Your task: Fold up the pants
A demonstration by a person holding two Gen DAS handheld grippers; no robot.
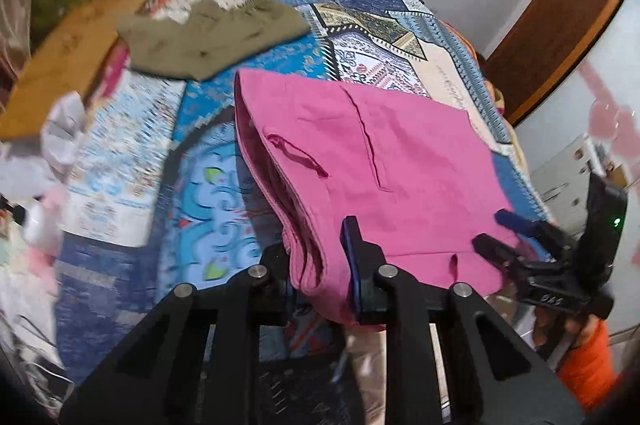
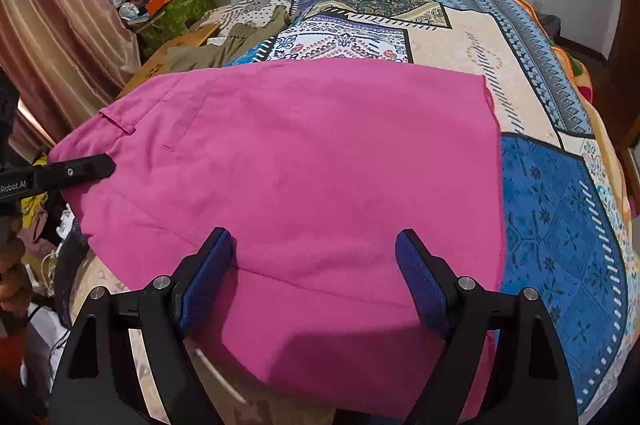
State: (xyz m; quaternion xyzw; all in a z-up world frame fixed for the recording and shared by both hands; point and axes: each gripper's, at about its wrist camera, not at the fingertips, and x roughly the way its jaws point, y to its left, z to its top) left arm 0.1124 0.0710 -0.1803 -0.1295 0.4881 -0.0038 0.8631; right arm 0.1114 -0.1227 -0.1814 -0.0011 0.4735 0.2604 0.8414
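With the pink pants (image 2: 304, 177) spread on the bed (image 2: 560, 209), their near-left stacked edge pinched by the left claw (image 1: 320, 273) and the right claw (image 2: 314, 277) gaping empty, layers could be shed if lifted one-sidedly.

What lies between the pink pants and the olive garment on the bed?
Only bare patterned bedspread separates the pink pants from the olive garment, per the left wrist view.

Pink pants (image 2: 304, 169): matt woven cloth, smooth, raw frayed edge on one side. Bedspread (image 2: 560, 209): printed cloth, matt. Olive garment (image 1: 212, 37): dull, creased cloth. Right gripper (image 2: 314, 279): matt black plastic, textured blue pads, shiny metal pins. Curtain (image 2: 52, 25): satiny sheen.
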